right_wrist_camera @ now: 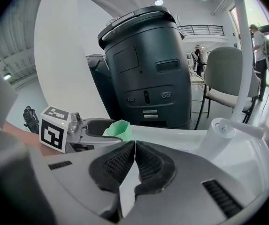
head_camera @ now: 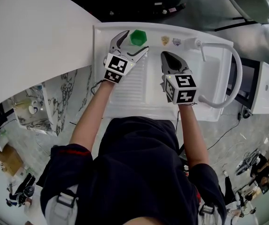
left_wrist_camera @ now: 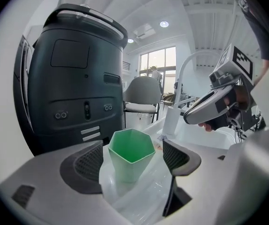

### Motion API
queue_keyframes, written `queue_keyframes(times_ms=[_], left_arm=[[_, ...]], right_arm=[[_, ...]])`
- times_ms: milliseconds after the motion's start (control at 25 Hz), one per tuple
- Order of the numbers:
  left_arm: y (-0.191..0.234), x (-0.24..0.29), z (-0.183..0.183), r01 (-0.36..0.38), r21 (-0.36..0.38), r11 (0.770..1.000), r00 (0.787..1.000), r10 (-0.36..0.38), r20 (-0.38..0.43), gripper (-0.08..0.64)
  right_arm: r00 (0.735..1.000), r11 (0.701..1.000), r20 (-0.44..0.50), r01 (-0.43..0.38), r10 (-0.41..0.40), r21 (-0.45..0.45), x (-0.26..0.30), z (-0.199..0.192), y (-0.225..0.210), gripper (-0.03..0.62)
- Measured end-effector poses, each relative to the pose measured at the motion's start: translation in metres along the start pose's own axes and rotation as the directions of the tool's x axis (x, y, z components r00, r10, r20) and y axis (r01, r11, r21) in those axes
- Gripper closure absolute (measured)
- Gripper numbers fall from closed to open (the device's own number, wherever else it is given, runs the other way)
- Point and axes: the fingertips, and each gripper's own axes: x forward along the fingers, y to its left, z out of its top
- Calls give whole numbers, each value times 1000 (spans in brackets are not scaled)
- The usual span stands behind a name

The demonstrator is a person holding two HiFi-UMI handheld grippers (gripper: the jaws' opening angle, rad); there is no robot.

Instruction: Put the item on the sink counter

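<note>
A green hexagonal cup [head_camera: 138, 36] stands upright on the back ledge of the white sink counter [head_camera: 125, 90]. My left gripper [head_camera: 136, 41] is open, one jaw on each side of the cup. In the left gripper view the cup [left_wrist_camera: 126, 165] stands between the pads [left_wrist_camera: 91, 162] with a narrow gap on both sides. To the right, over the ribbed drainboard, my right gripper [head_camera: 171, 60] is shut with nothing in it. The right gripper view shows its jaws [right_wrist_camera: 134, 165] pressed together, with the cup [right_wrist_camera: 119, 128] and the left gripper [right_wrist_camera: 89, 130] beyond them.
A white curved faucet [head_camera: 234, 67] arches over the basin [head_camera: 214, 86] at the right. Behind the sink looms a big dark machine [left_wrist_camera: 78, 78]. A grey chair [left_wrist_camera: 142, 95] stands further back. Two small stickers [head_camera: 170, 41] sit on the back ledge.
</note>
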Motion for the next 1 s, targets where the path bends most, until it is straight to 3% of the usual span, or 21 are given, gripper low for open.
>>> queue_keyframes(times_ms=[200,400,600,800,1000], left_arm=[[-2,-18,5,-17,8,1000,1000,17,2,172],[-7,-38,2,-16,-35,999,1000,16,5,182],[-15,-57,8,-15,-20,1000,1000,15,-1,301],[-39,-80,26,63,-32,998,997,-62,39,361],[-60,-108,42,111,4,994,991,-111,80,443]], right_arm=[[1000,1000,17,0,0,-10,-6,4,7,558],[1000,1000,31,5,-5,-13,-12,4,14,558],[998,999,61,20,-19,-25,-24,10,23,558],[996,999,86,35,-32,-35,-37,13,36,558],[991,997,131,49,-41,-57,-52,20,56,558]])
